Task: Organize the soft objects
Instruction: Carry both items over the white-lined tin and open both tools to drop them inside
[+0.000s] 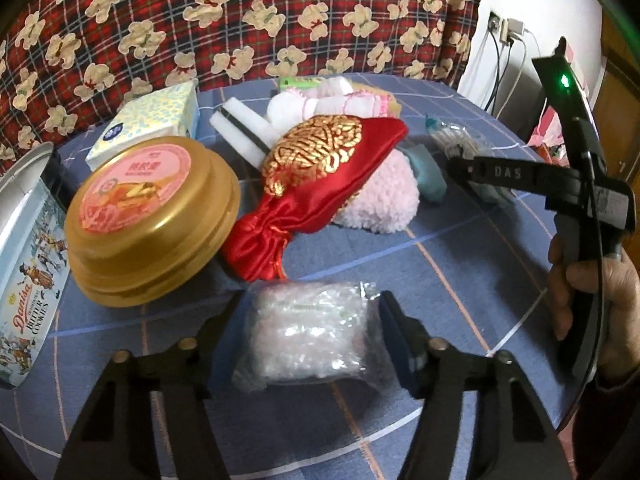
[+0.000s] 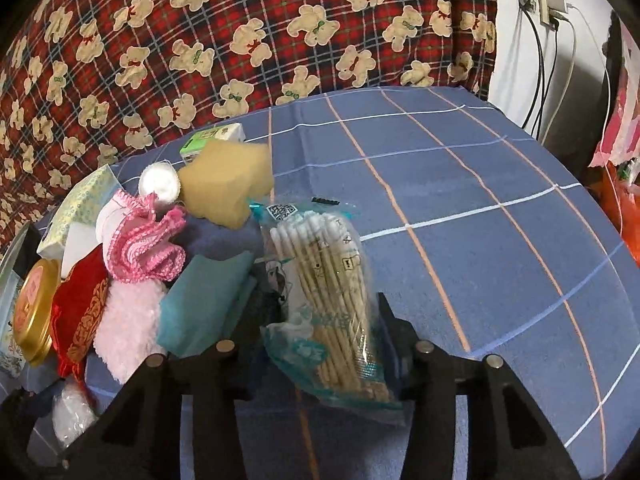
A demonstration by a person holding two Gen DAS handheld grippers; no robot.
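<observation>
My left gripper stands around a clear plastic bag of white stuff on the blue checked cloth, its jaws touching the bag's sides. My right gripper is closed on a bag of cotton swabs; it also shows in the left wrist view. A pile lies between them: a red and gold satin pouch, a pink fluffy piece, a teal cloth, a pink-edged cloth, a tan sponge and a white roll.
A gold round tin, a Danisa butter cookie tin and a tissue box stand at the left. White foam blocks lie behind the pouch. A bear-print red blanket rises behind. Wall sockets with cables are at the right.
</observation>
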